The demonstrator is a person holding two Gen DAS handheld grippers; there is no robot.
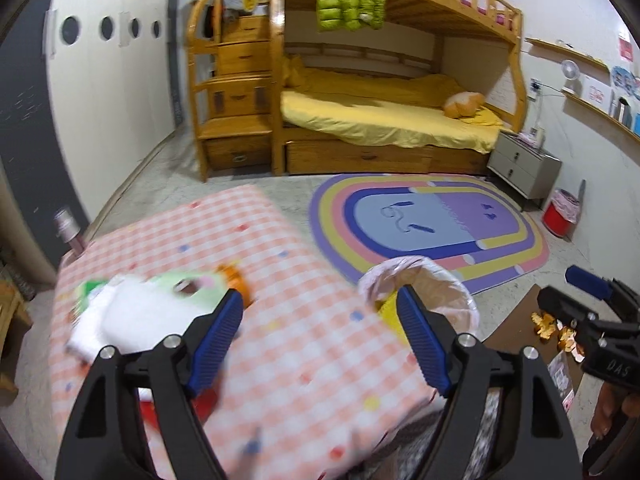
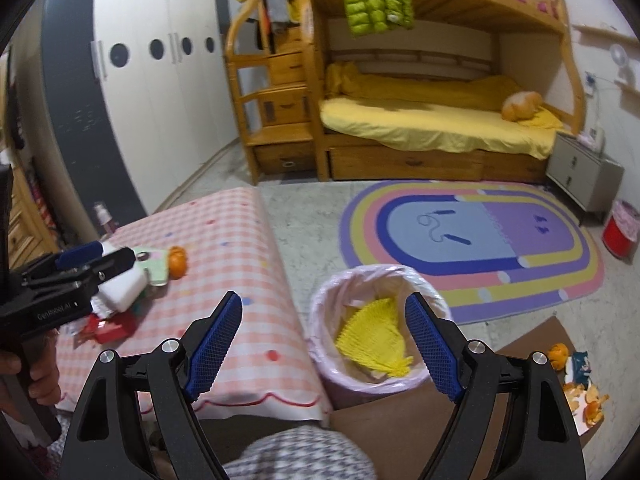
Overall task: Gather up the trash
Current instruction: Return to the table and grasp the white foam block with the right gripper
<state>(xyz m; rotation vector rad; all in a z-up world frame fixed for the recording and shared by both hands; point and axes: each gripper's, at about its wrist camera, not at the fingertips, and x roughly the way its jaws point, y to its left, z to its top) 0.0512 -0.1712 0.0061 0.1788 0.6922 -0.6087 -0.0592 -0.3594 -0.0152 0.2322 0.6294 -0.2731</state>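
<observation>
Checked tablecloth blurred under spread-wide left claw; right claw agape over lined bin.

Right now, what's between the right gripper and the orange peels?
Only bare brown cardboard. In the right wrist view, the right gripper hangs open over the bin, and the peels lie on the cardboard's far right, with nothing before them.

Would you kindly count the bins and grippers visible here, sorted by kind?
Pink-lined bin by the table: 1
Red bin near the nightstand: 1
Grippers, left gripper and right gripper: 2
Total: 4
</observation>
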